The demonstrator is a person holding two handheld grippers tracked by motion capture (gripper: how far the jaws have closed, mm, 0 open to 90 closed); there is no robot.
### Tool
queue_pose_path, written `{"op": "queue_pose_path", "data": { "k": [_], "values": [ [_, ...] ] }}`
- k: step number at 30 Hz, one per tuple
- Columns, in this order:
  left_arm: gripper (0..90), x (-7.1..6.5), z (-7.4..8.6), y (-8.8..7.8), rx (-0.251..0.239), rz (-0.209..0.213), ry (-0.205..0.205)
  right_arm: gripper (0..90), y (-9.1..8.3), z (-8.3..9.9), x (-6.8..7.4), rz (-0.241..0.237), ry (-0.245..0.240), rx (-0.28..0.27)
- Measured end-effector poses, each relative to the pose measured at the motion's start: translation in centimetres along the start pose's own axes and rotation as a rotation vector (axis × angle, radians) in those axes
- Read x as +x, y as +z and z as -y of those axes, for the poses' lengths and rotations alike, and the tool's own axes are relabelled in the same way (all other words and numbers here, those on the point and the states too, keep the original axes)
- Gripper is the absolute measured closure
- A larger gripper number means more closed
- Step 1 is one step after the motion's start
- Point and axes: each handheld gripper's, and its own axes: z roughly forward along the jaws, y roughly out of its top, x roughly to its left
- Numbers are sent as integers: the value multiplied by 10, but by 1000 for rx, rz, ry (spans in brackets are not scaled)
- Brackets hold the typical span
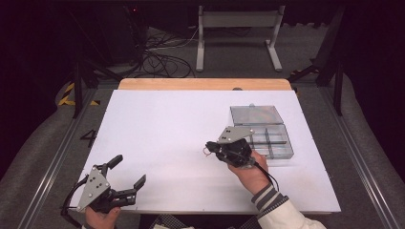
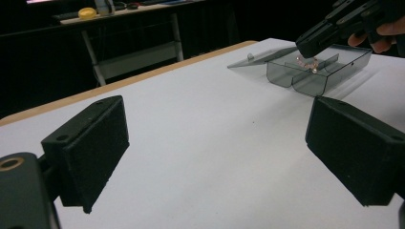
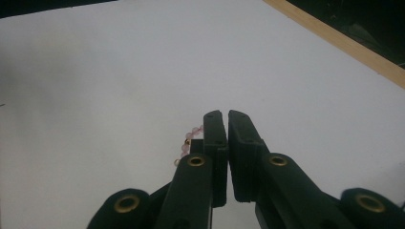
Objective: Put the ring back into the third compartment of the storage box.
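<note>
Resting low at the surface's (image 1: pixel 157 143) near edge, left gripper (image 1: pixel 125 177) is spreading its fingers; right gripper (image 1: pixel 208 146) is pinching a pink bead bracelet (image 3: pixel 190 138), hovering beside the open compartment box (image 1: pixel 274 138).

High view overhead facing forward, gripper views low, close, sharing white table (image 1: pixel 167 143)

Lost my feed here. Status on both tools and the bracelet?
Right tool shut on pink bead bracelet, held above white board. Left tool open, empty. Open clear box beside right tool, path unobstructed.
</note>
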Motion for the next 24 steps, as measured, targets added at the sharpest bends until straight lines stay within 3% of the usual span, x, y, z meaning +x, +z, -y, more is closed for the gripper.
{"op": "queue_pose_path", "data": {
  "k": [24],
  "values": [
    [79,0,0,0,1,-1,6,871,-37,23,-48,153,56,35]
  ]
}}
